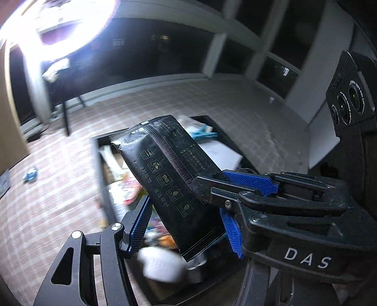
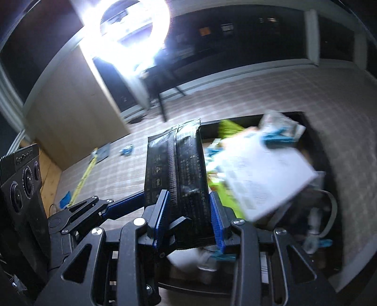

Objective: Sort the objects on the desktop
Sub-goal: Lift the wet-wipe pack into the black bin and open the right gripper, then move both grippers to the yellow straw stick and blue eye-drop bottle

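A black foil packet (image 1: pixel 169 179) with gold print is held in the air above a black desk tray (image 1: pixel 101 160). My left gripper (image 1: pixel 186 226) has its blue pads on both sides of the packet's lower end. My right gripper (image 2: pixel 188 211) is shut on the same packet (image 2: pixel 183 169) near its bottom. In the left wrist view the right gripper's fingers (image 1: pixel 247 181) reach in from the right and pinch the packet's edge. In the right wrist view the left gripper's fingers (image 2: pixel 122 207) come in from the left.
The tray holds a white booklet (image 2: pixel 264 174), a green item (image 2: pixel 228 129), blue clips (image 2: pixel 278 138) and a white object (image 1: pixel 162 263). Checked carpet (image 1: pixel 47 200) lies around it. A table leg (image 1: pixel 66 117) and a bright lamp (image 1: pixel 70 21) stand behind.
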Available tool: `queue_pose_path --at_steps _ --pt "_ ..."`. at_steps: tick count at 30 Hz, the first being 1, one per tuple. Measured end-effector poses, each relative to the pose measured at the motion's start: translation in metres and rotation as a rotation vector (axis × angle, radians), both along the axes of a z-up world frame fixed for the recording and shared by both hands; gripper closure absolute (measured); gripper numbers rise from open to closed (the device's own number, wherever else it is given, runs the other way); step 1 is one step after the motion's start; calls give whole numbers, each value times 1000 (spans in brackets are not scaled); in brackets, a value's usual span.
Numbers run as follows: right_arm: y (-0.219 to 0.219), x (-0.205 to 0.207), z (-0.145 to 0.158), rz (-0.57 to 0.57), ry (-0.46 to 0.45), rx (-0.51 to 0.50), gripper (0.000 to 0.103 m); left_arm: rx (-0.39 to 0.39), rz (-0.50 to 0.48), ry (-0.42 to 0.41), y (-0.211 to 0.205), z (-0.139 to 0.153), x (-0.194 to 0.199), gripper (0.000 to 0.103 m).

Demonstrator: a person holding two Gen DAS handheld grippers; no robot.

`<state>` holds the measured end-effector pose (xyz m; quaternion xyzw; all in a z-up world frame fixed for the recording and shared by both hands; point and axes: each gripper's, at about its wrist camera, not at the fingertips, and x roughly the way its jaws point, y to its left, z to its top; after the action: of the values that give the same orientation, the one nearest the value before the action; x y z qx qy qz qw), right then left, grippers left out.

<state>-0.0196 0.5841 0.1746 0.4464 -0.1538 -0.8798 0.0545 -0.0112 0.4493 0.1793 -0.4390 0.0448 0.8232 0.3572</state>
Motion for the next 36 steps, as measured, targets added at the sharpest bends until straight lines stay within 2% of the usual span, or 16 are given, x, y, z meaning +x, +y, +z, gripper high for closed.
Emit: queue_pose_path --at_steps 6,11,15,23,36 --pt "51 26 -1 -79 -4 5 69 -14 -77 9 50 -1 16 46" --pt "76 39 -6 -118 -18 6 69 -47 -115 14 73 -5 26 45" --pt "81 41 -9 -125 -45 54 62 -98 -95 38 79 -10 27 40" --pt "83 40 -6 -131 -26 47 60 -93 -12 22 49 -10 14 41" --pt "29 20 -10 -43 -24 23 60 -111 140 4 -38 -15 -13 41"
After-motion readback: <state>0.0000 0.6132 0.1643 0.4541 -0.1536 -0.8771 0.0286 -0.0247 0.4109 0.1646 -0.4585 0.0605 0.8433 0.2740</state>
